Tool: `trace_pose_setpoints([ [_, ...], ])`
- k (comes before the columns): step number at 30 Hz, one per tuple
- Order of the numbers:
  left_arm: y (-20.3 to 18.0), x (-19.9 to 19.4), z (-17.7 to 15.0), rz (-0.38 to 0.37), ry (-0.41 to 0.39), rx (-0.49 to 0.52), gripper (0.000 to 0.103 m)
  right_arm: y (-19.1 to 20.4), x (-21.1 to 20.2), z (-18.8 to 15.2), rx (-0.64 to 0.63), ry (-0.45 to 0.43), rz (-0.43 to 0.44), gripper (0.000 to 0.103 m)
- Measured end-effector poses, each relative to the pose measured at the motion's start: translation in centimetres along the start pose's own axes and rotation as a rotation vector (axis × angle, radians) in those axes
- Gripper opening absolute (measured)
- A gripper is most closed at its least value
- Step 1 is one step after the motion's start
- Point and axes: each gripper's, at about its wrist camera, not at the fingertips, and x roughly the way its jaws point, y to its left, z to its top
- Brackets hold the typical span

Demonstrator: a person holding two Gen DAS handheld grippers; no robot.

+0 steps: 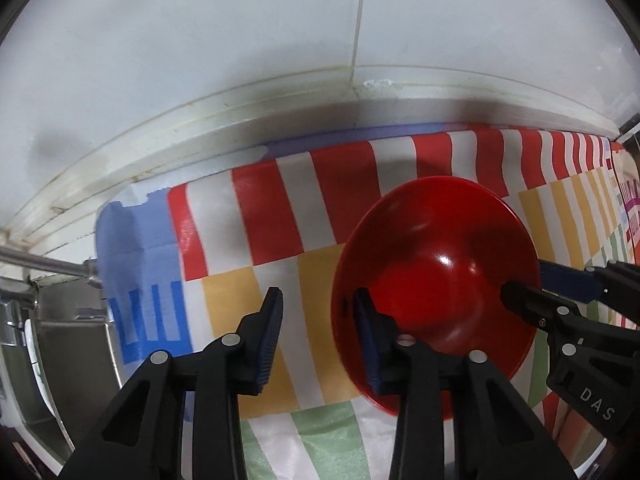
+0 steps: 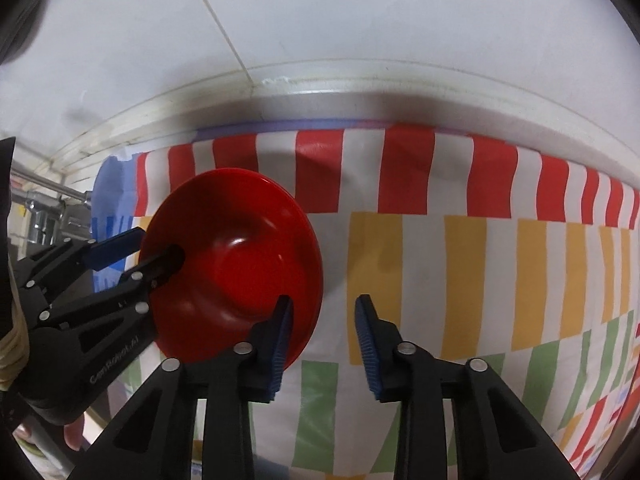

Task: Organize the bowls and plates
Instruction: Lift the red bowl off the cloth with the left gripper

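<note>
Judging the sorting barely begun, I see my left gripper (image 1: 318, 334) and right gripper (image 2: 324, 340) both spread, flanking the tilted red bowl (image 1: 436, 280) above the striped counter (image 2: 460, 280).

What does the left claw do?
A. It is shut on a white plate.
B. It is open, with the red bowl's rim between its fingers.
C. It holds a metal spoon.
B: the left claw gapes astride the rim of the glossy red bowl.
</note>
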Motion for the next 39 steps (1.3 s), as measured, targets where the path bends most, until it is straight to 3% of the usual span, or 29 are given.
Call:
trace_pose_setpoints([
  [7, -0.3, 1.0, 0.7, -0.075, 0.039, -0.033, 0.015, 0.0, 0.7, -0.1, 0.036, 0.034, 0.039, 0.013],
  [14, 0.2, 1.3, 0.8, -0.098, 0.034, -0.092, 0.014, 0.0, 0.7, 0.1, 0.079, 0.031, 0.053, 0.01],
  [22, -0.6, 0.3, -1.0, -0.096, 0.023, -0.072, 0.014, -0.5, -0.1, -0.5, 0.091, 0.027, 0.063, 0.009],
  [39, -4.4, -6.6, -6.9, -0.137, -0.124, 0.022, 0.014, -2.3, -6.1, -5.7, 0.097, -0.102, 0.058, 0.009],
])
